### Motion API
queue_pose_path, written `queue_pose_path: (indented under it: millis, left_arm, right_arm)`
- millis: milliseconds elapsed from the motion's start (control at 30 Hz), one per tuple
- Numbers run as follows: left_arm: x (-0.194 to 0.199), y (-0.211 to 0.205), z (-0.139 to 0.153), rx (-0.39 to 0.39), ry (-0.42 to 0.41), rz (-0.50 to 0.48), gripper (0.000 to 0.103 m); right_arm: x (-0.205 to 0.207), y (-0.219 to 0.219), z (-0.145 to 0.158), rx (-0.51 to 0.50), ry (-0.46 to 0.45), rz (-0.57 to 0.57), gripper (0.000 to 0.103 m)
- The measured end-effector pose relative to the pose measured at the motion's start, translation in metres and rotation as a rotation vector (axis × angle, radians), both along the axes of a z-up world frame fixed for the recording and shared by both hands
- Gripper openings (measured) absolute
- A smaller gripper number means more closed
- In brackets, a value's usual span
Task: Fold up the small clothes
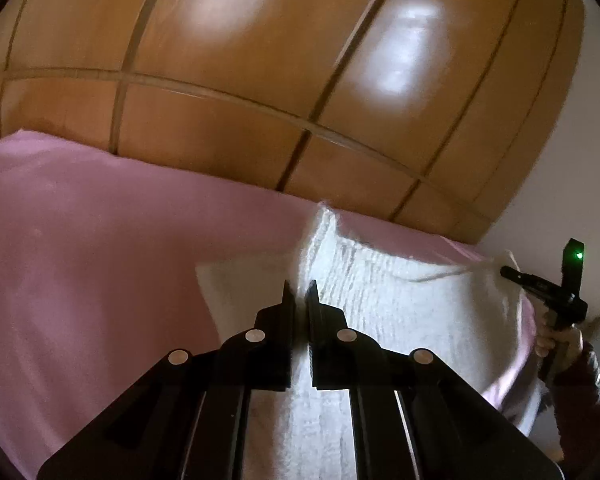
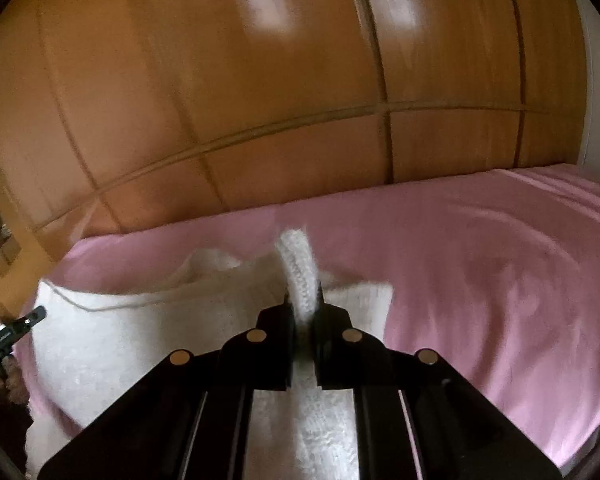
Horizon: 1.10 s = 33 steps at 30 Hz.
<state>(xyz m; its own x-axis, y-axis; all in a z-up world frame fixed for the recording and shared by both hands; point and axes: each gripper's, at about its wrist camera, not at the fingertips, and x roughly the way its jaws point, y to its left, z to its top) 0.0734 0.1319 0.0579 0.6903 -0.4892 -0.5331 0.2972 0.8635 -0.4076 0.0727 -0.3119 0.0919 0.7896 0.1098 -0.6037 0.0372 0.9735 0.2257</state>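
Note:
A white knitted garment [image 1: 400, 300] lies over a pink bed sheet [image 1: 100, 240]. My left gripper [image 1: 300, 292] is shut on an edge of the garment, which stands up in a fold beyond the fingertips. My right gripper [image 2: 303, 300] is shut on another raised edge of the same garment [image 2: 140, 320]. The right gripper also shows in the left wrist view [image 1: 512, 274] at the garment's far right corner. The left gripper's tip shows at the left edge of the right wrist view [image 2: 28, 320].
A glossy wooden wardrobe [image 1: 300, 60] stands right behind the bed and fills the upper half of both views [image 2: 260, 80]. A white wall [image 1: 580, 160] is at the right. The pink sheet [image 2: 500, 272] stretches wide to the right of the garment.

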Motion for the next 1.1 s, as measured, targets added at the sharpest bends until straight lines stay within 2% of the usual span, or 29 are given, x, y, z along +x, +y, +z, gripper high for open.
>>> queue_pose_path:
  millis: [133, 233, 367, 400, 467, 500, 533, 600, 667, 700, 733, 767, 800, 833, 900, 1000, 1033, 1067, 1100]
  left_arm:
    - [0.046, -0.008, -0.015, 0.044, 0.043, 0.047, 0.005]
    - [0.071, -0.016, -0.029, 0.091, 0.08, 0.074, 0.005]
    - [0.094, -0.027, -0.062, 0.182, 0.182, 0.12, 0.005]
    - [0.096, -0.026, -0.068, 0.193, 0.213, 0.135, 0.005]
    - [0.092, -0.022, -0.066, 0.198, 0.227, 0.171, 0.006]
    - [0.087, -0.019, -0.059, 0.203, 0.208, 0.185, 0.006]
    - [0.082, -0.017, -0.052, 0.207, 0.183, 0.19, 0.006]
    - [0.069, -0.018, -0.035, 0.195, 0.13, 0.158, 0.006]
    - [0.057, -0.027, -0.024, 0.182, 0.101, 0.08, 0.006]
    - [0.055, -0.034, -0.023, 0.186, 0.098, 0.048, 0.01]
    - [0.055, -0.042, -0.024, 0.188, 0.097, 0.012, 0.039]
    - [0.052, -0.049, -0.025, 0.183, 0.095, -0.011, 0.074]
    - [0.048, -0.058, -0.026, 0.167, 0.073, -0.027, 0.08]
    - [0.047, -0.065, -0.027, 0.164, 0.058, -0.036, 0.08]
    - [0.052, -0.08, -0.036, 0.186, 0.093, -0.062, 0.08]
    - [0.062, -0.099, -0.058, 0.201, 0.164, -0.09, 0.057]
    - [0.062, -0.104, -0.062, 0.23, 0.17, -0.09, 0.033]
    - [0.061, -0.11, -0.066, 0.257, 0.169, -0.087, 0.016]
    - [0.059, -0.114, -0.069, 0.268, 0.155, -0.088, 0.011]
  right_arm:
    - [0.05, -0.007, -0.024, -0.009, 0.05, -0.071, 0.006]
    - [0.081, -0.007, -0.057, -0.024, 0.136, -0.113, 0.006]
    - [0.096, -0.004, -0.094, -0.041, 0.227, -0.12, 0.006]
    - [0.095, -0.004, -0.097, -0.042, 0.23, -0.114, 0.007]
    - [0.087, -0.002, -0.09, -0.065, 0.203, -0.113, 0.015]
    - [0.082, -0.003, -0.084, -0.072, 0.186, -0.116, 0.03]
    - [0.077, -0.003, -0.08, -0.076, 0.163, -0.116, 0.035]
    - [0.061, 0.005, -0.064, -0.072, 0.114, -0.094, 0.035]
    - [0.047, 0.023, -0.052, -0.052, 0.081, -0.028, 0.037]
    - [0.042, 0.033, -0.049, -0.046, 0.075, 0.008, 0.039]
    - [0.038, 0.046, -0.048, -0.041, 0.074, 0.044, 0.04]
    - [0.036, 0.063, -0.05, -0.035, 0.083, 0.087, 0.041]
    - [0.035, 0.073, -0.054, -0.032, 0.096, 0.113, 0.042]
    - [0.034, 0.084, -0.059, -0.034, 0.114, 0.138, 0.043]
    - [0.035, 0.106, -0.076, -0.062, 0.158, 0.164, 0.045]
    - [0.046, 0.121, -0.092, -0.087, 0.186, 0.157, 0.046]
    - [0.045, 0.125, -0.094, -0.104, 0.177, 0.158, 0.039]
    - [0.045, 0.127, -0.093, -0.104, 0.177, 0.17, 0.03]
    - [0.045, 0.127, -0.094, -0.103, 0.178, 0.177, 0.015]
